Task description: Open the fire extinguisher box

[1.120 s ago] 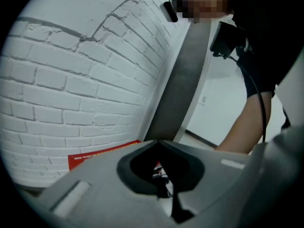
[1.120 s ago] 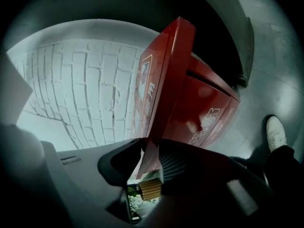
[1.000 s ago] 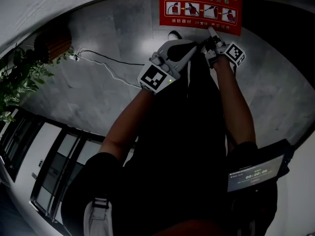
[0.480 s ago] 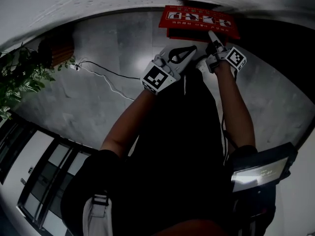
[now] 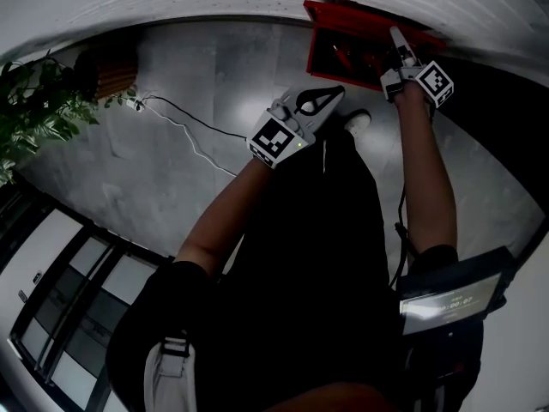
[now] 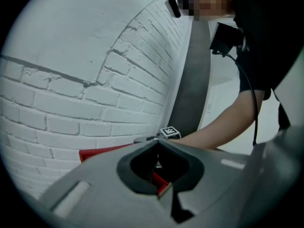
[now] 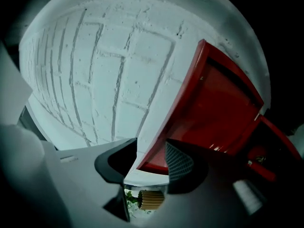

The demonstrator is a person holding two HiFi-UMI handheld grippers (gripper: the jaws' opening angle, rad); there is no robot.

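The red fire extinguisher box (image 5: pixel 343 54) stands on the floor against the white brick wall, its lid (image 7: pixel 209 108) swung up so the inside shows. My right gripper (image 5: pixel 400 39) is at the lid's upper edge. In the right gripper view that edge lies between the jaws of the right gripper (image 7: pixel 149 163), which are opening; a gap shows beside the left pad. A red part with metal fittings (image 7: pixel 259 163) shows inside the box. My left gripper (image 5: pixel 339 93) hangs shut and empty in front of the box, whose red edge (image 6: pixel 102 152) shows beyond the left gripper (image 6: pixel 157 144).
Grey tiled floor with a white cable (image 5: pixel 184 118) running left. A potted plant (image 5: pixel 34 118) and a brown bin (image 5: pixel 107 67) stand at the far left. Dark-framed glass panels (image 5: pixel 77 290) lie lower left. The person's shoe (image 5: pixel 358 120) is near the box.
The lid, lying flat with its label up a second ago, has swung up toward the wall. My right gripper rose with it. The left gripper has barely moved.
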